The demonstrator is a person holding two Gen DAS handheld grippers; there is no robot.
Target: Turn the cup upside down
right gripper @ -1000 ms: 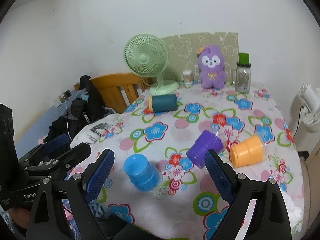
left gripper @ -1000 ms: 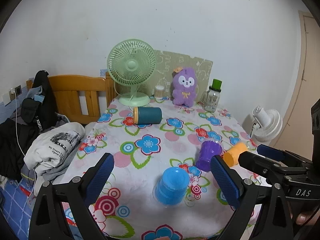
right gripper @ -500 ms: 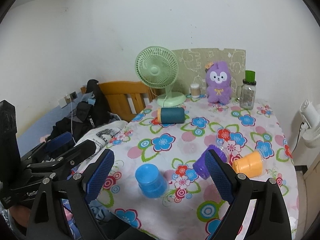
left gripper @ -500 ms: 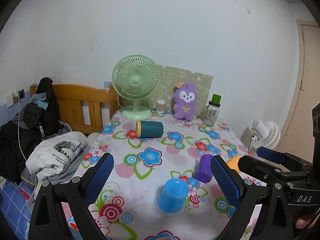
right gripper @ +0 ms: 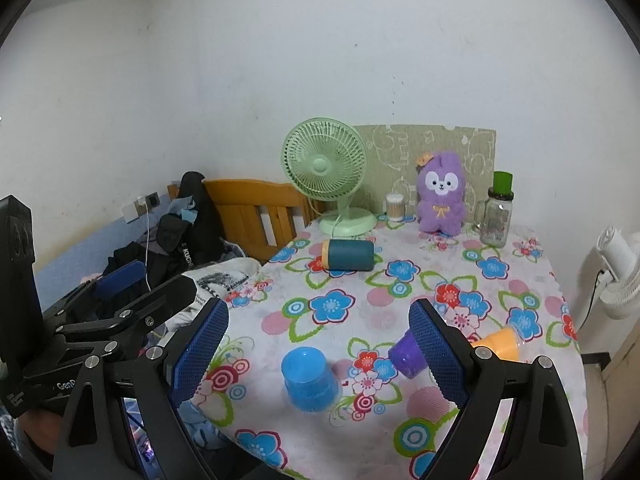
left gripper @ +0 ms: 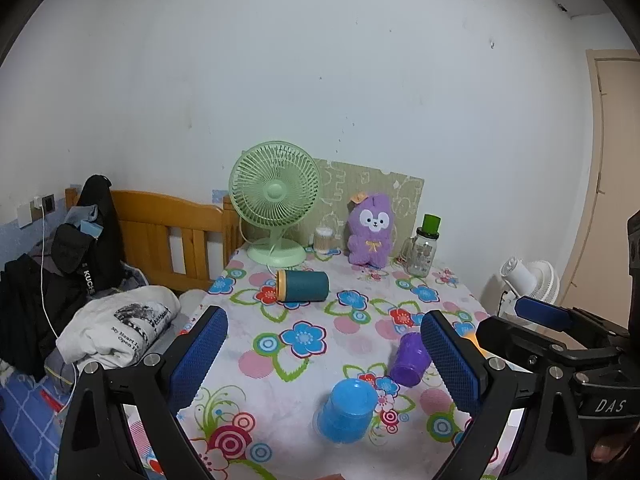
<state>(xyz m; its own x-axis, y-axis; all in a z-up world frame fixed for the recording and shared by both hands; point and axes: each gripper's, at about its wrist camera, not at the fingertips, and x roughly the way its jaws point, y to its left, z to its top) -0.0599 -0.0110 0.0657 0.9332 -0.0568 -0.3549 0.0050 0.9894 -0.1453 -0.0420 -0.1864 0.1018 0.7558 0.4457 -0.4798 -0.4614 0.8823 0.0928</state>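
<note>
Both grippers: my left gripper (left gripper: 322, 360) and right gripper (right gripper: 318, 354) spread, holding nothing.
Blue cup (left gripper: 347, 412): mouth-down, axis vertical, ahead between my fingers.
Purple cup (right gripper: 406, 354): tipped, right of blue cup, nearer my right.

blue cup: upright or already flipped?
Flipped. The blue cup stands mouth-down on the tablecloth, closed base on top, wider rim at the cloth.

My fingers (left gripper: 202, 354) wear blue textured pads. The surface (left gripper: 304, 392) has a white cloth with bright flowers; cups are blue (left gripper: 346, 410), purple (left gripper: 409, 360), orange (right gripper: 498, 344).
</note>
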